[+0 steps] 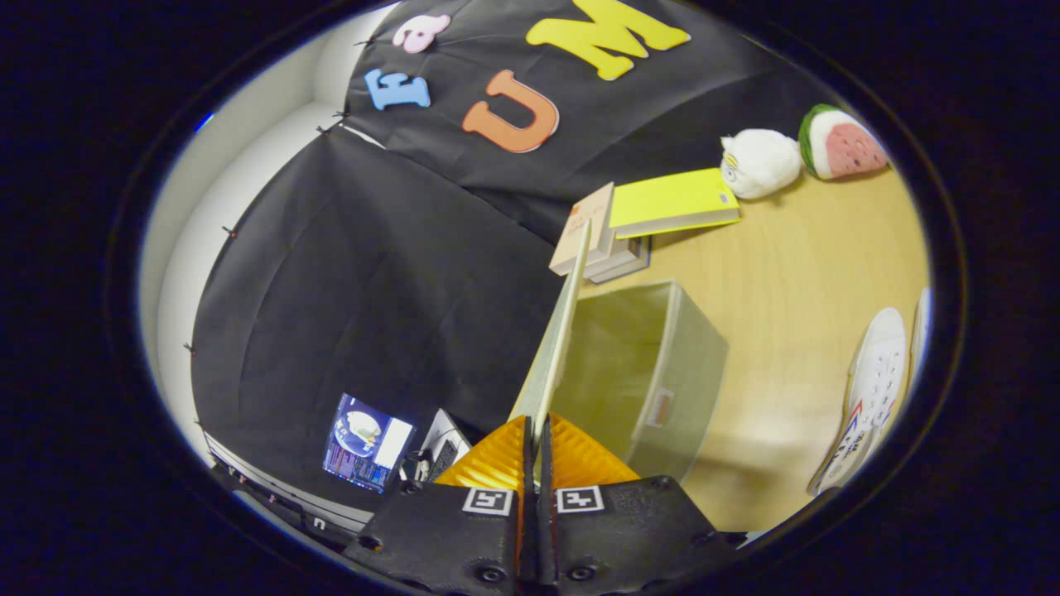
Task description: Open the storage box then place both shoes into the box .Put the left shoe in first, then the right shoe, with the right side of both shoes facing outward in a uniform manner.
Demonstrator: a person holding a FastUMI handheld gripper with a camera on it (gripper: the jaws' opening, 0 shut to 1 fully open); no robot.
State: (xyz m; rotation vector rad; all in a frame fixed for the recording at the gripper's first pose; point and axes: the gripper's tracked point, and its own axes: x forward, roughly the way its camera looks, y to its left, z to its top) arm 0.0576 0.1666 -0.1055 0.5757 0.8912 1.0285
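Storage box [662, 364] mid-opening; gripper [537, 439] clamped on raised lid [556, 339]; next, release lid, fetch left shoe [869, 397].

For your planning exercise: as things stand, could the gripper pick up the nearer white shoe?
Probably not yet: the gripper is shut on the box lid. The shoe lies unobstructed on the table.

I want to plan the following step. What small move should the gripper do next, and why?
Probably swing the lid a little further back, then let go. The gripper has its jaws shut on the lid's edge, the storage box looks open, and a white shoe waits on the table.
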